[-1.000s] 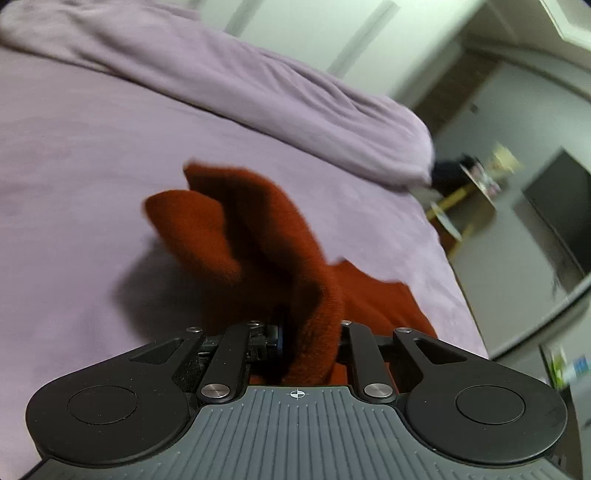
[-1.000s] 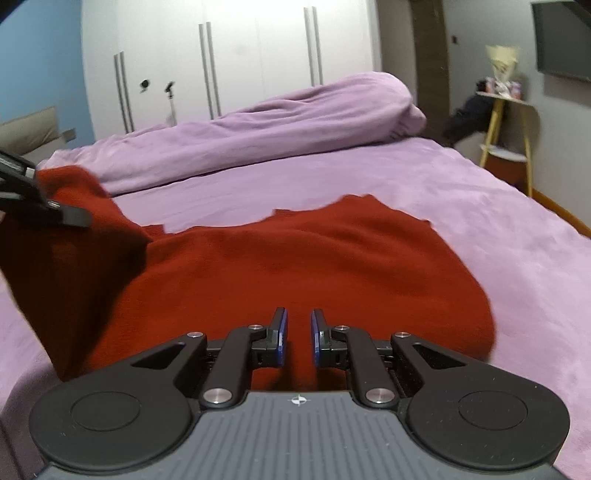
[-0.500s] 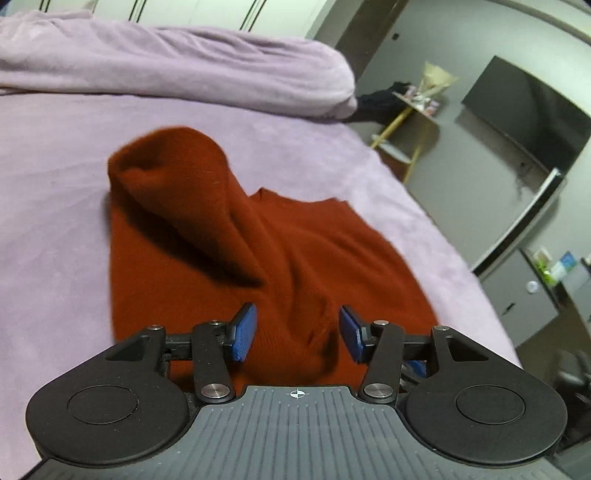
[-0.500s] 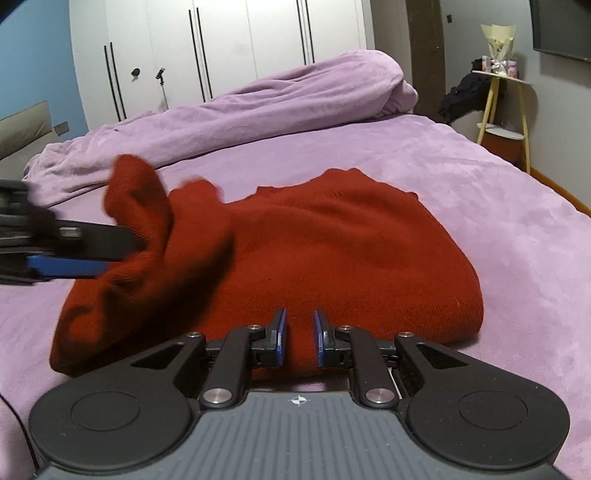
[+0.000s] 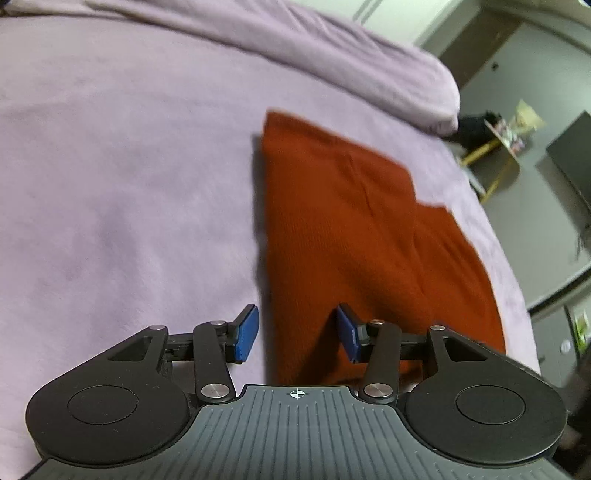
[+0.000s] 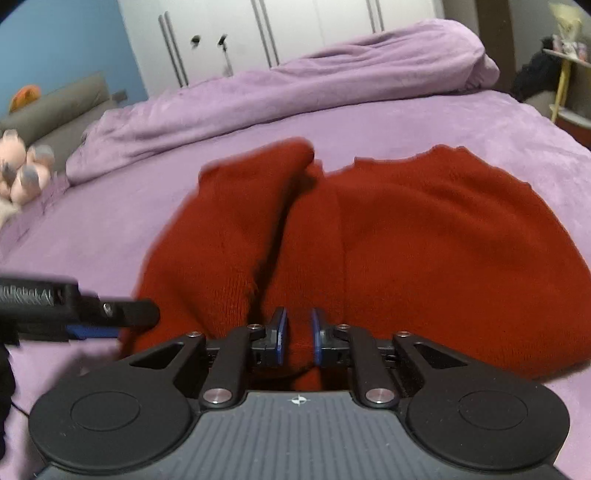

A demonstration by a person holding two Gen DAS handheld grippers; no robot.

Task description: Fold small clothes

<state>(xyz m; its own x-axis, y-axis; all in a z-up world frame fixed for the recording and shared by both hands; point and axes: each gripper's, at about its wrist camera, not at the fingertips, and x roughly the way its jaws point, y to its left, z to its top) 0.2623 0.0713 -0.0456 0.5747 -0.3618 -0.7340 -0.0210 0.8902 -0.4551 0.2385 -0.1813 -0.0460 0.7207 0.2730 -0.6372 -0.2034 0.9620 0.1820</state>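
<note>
Left gripper (image 5: 297, 338): jaws apart, closing slightly, nothing pinched; the left edge of the red sweater (image 5: 354, 236) lies below and between the pads, which do not press on it. A second ago this gripper was clamped on a raised fold of the knit; it has since let go and dropped lower. In the right wrist view the left gripper (image 6: 110, 321) shows at the left edge, just beside the sweater.

Right gripper (image 6: 297, 341): jaws nearly closed, a strip of the sweater's near hem between the pads; cannot tell whether they pinch it or just sit over it.

Sweater (image 6: 369, 251) now lies on the purple bed (image 5: 110, 166), the released sleeve side folded over onto the body, with a ridge still standing along the fold. Earlier that part was hanging in the air.

Meaning, judged: the left side fold is laid down, not smoothed. Next likely the right side or a flattening pass.

Far: bunched duvet (image 6: 295, 85) across the bed, wardrobe (image 6: 258, 33) behind, soft toy (image 6: 22, 170) at the left.
</note>
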